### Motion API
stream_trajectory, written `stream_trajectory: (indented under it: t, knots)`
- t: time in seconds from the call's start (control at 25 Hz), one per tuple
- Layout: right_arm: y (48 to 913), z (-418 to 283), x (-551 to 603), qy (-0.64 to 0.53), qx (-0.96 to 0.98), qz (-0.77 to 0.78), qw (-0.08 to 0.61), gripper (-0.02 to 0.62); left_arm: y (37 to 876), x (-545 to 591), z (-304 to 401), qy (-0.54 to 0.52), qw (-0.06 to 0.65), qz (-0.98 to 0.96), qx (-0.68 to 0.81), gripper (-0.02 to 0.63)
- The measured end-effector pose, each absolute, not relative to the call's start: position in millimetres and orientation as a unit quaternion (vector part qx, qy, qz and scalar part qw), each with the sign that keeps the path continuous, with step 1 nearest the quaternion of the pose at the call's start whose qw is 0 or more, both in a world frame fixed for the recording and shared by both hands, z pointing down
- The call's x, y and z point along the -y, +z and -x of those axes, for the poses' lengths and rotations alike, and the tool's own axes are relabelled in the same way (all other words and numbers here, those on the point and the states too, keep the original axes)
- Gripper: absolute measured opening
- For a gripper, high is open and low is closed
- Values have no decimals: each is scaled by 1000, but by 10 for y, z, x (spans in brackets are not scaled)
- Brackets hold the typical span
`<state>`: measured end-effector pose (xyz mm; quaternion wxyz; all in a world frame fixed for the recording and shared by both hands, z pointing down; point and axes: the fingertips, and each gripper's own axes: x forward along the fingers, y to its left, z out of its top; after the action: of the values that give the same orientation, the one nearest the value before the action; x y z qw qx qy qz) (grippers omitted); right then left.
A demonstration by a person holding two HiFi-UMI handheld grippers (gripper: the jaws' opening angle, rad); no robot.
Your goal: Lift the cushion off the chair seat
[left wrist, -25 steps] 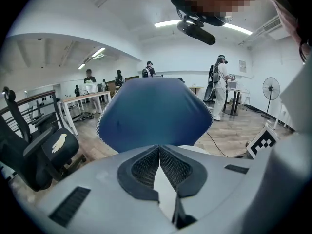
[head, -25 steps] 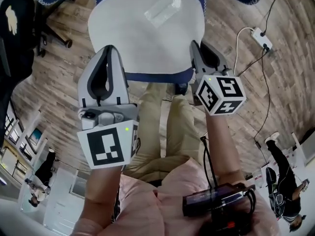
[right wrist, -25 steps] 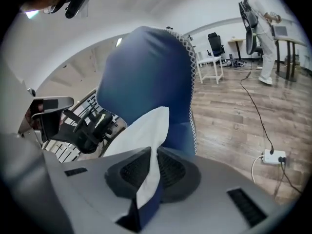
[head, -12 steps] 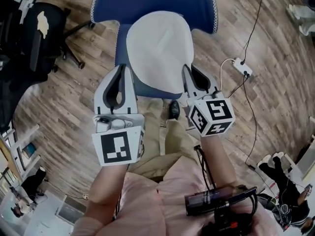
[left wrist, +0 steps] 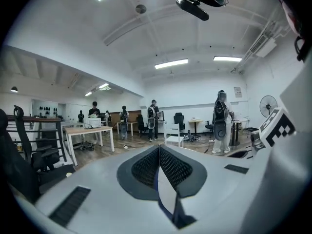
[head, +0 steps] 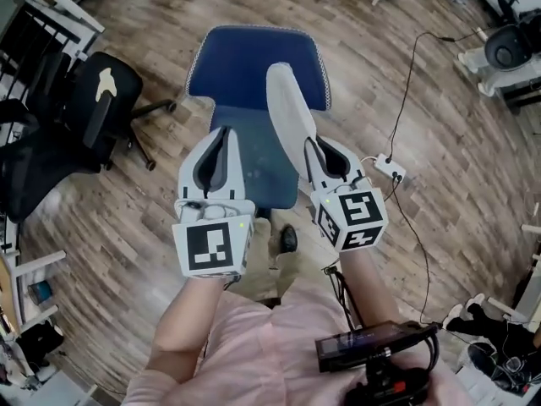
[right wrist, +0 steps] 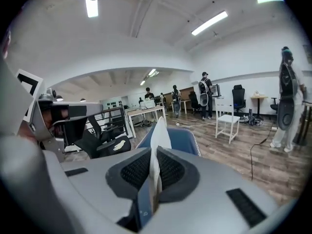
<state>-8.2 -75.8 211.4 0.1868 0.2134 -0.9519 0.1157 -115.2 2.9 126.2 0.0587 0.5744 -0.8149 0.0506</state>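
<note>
Right tool [head: 311, 146] [right wrist: 155, 152]: clenched on near edge of white cushion [head: 287, 108], pads pressed to both faces. Cushion gripped edge-on, standing up past the tips and running forward from them. Clear of the blue chair seat [head: 245, 66] at the gripped end; far end over the seat, contact there not readable. In right gripper view, cushion [right wrist: 160, 130] rising between the pads, blue seat [right wrist: 181, 140] directly beyond the tips.

Left tool [head: 224, 134] [left wrist: 159, 150]: jaws closed, pads meeting at the tips. Beside the right tool, at about the same height, apart from the cushion, with a strip of blue seat showing between tool and cushion. Pale sliver with a blue edge in the wedge behind the tips; identity not readable.

Below both tools: wood-plank floor [head: 127, 218] and a dark shoe [head: 288, 238] at the seat's near edge.

Off the left tool's outer side: black office chair [head: 101, 100], well apart from the blue one.

Off the right tool's outer side: white power strip [head: 390, 169] on the floor, near, cable trailing away.

Ahead of the left tool, far off: standing person [left wrist: 222, 123] and a light bench [left wrist: 87, 129]. Ahead of the right tool, to its right: small white chair [right wrist: 228, 123].
</note>
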Motion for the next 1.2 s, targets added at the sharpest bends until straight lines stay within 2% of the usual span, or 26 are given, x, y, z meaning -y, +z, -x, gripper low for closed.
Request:
stream_trajectory:
  t: [0.56,0.84,1.2]
  knots:
    - [268,-70,505,-14,975,-211,70,31,-215,-295,819,0,-72,-571,818,14]
    - [69,-116,428,-45,976,-207,55,29,-479,-291,686,-8,-98,-574,813,14]
    - [131,-86,456,-45,976,-206,59,26,-421,-221,664,7,-94,-578,811,14]
